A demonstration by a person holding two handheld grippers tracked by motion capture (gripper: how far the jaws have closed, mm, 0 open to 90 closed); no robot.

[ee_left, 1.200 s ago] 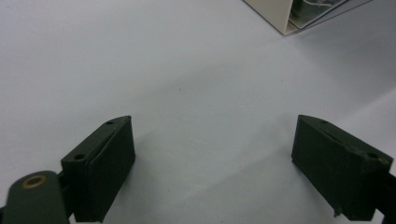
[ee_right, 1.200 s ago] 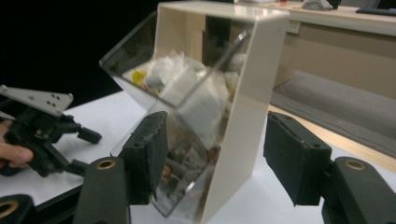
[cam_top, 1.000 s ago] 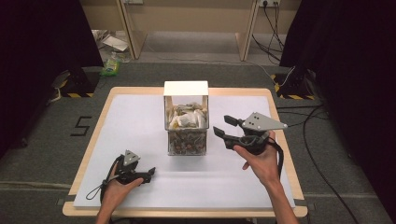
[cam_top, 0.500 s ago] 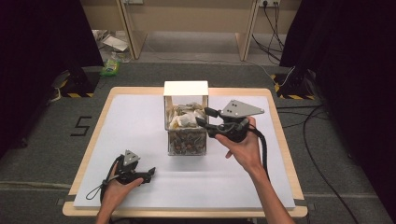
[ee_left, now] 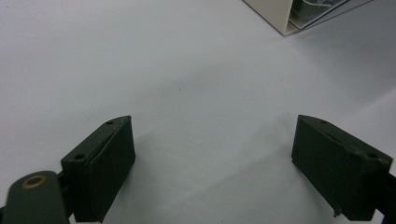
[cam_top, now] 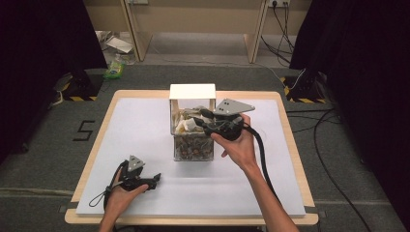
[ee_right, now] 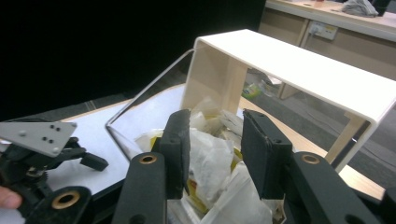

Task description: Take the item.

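The right tongs (cam_top: pixel 197 116) have just been closing around a white packet (ee_right: pixel 210 158) atop the clear box (cam_top: pixel 192 145) mid-bench, not yet pinching it, while the left tongs (cam_top: pixel 155 179) rest open nearer me, nothing lifted out.

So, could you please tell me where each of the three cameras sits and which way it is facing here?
High view: above the person's side, looking forward and down on the table; both forearms, left gripper and right gripper show.
Left gripper view: on the left gripper, looking down at bare tabletop between wide-apart jaws; the box's corner shows at top.
Right gripper view: on the right gripper, aimed into the clear box at white packets, jaws just closing.
Shared: all show the box.
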